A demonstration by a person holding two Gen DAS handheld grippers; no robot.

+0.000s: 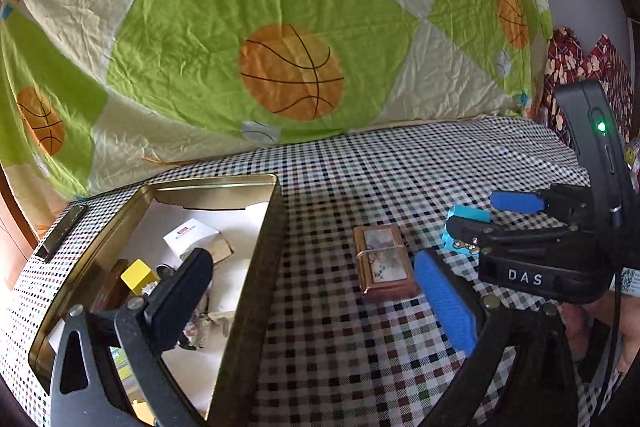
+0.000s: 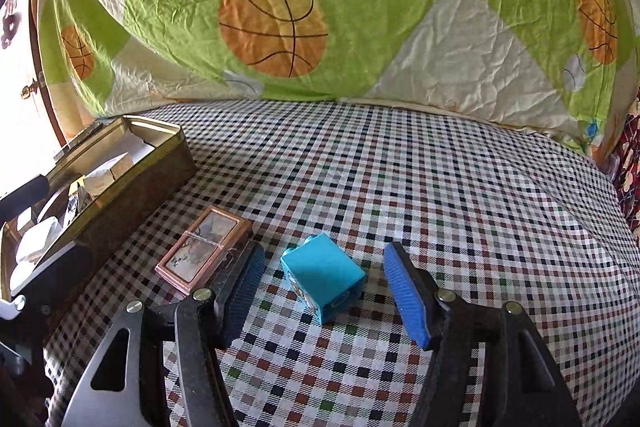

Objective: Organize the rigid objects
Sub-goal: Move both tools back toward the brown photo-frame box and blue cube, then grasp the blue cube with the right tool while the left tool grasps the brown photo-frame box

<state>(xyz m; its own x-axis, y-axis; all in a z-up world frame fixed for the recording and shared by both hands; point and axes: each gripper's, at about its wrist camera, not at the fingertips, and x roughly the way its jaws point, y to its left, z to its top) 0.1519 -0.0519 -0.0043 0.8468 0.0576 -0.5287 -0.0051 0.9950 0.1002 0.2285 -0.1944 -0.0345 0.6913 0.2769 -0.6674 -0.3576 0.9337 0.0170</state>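
- Jaws of the right gripper (image 2: 324, 291) are standing spread around the blue block (image 2: 323, 277), pads not touching it; centring before squeezing is looking wise.
- Left gripper (image 1: 320, 291) is hanging wide, empty, straddling the tin's (image 1: 256, 247) wall.
- Framed box (image 2: 204, 250) is lying just beside the right gripper's near pad; clearing it is mattering.

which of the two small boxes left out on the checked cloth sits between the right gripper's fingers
The blue block, lying untouched between the open fingers of the right hand-held gripper. The copper-framed picture box lies outside them, nearer the open tin.

Home bedroom: basketball-print quilt (image 2: 320, 19) behind checkered tablecloth (image 2: 440, 187).
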